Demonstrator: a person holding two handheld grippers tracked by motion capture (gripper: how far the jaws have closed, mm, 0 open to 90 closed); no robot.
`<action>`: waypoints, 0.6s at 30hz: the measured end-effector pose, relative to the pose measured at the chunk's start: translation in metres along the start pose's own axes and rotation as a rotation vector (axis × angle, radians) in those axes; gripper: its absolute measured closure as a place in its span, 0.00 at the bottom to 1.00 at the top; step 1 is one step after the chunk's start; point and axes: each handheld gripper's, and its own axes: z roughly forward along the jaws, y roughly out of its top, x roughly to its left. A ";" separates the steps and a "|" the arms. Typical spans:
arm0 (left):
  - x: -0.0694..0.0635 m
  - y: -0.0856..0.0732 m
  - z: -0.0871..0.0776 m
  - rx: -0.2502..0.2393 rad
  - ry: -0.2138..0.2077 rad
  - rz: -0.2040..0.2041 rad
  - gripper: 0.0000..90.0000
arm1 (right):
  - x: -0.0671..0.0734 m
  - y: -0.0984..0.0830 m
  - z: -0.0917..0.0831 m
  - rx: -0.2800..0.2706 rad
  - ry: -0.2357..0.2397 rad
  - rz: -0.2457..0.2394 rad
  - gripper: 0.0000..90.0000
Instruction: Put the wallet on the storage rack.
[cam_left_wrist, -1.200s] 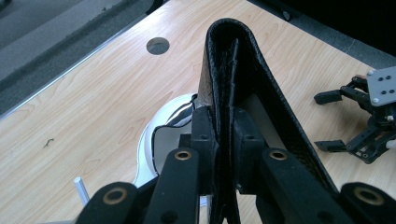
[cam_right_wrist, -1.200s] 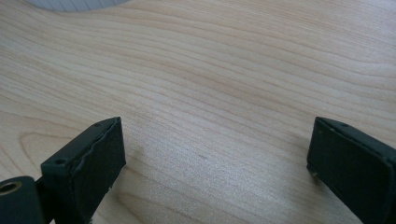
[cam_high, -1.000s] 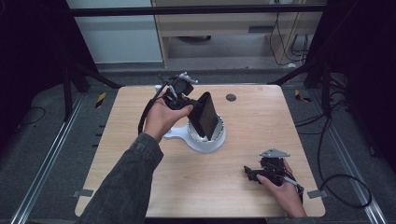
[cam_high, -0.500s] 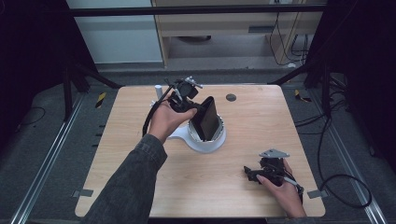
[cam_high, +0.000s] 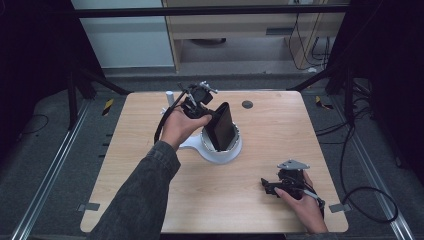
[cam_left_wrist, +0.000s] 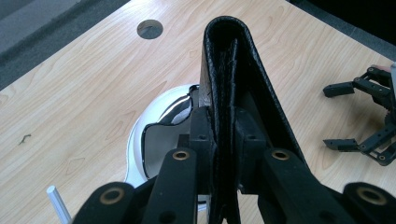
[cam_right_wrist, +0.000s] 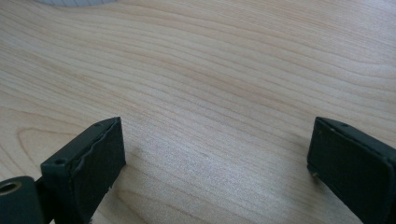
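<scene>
A black leather-like case (cam_high: 223, 129) stands on edge inside a white round dish (cam_high: 220, 156) with a dark glossy inside, near the table's middle. My left gripper (cam_high: 212, 116) comes at it from the upper left and is shut on the case's edge. In the left gripper view the two jaws (cam_left_wrist: 224, 126) pinch the folded case (cam_left_wrist: 233, 56) above the dish (cam_left_wrist: 140, 135). My right gripper (cam_high: 265, 187) rests on the table at the lower right, open, with bare wood between its pads (cam_right_wrist: 215, 154). It also appears far off in the left gripper view (cam_left_wrist: 334, 116).
A round dark hole (cam_high: 247, 104) sits in the wooden tabletop (cam_high: 280, 140) behind the dish. A small white peg (cam_high: 169, 95) stands at the back left by the left hand. Dark frame posts and cables surround the table.
The left hand has shifted slightly to the right with the black case in its grip. The right gripper has not moved.
</scene>
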 end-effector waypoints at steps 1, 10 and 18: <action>0.001 0.000 0.001 0.001 0.000 0.000 0.89 | 0.000 0.000 0.000 -0.001 -0.001 -0.002 0.05; 0.006 0.001 0.002 -0.024 0.005 -0.021 0.84 | 0.000 -0.001 0.000 -0.004 0.001 -0.003 0.05; 0.008 0.000 -0.003 -0.056 0.040 -0.032 0.76 | 0.001 -0.001 0.000 -0.005 -0.001 -0.006 0.04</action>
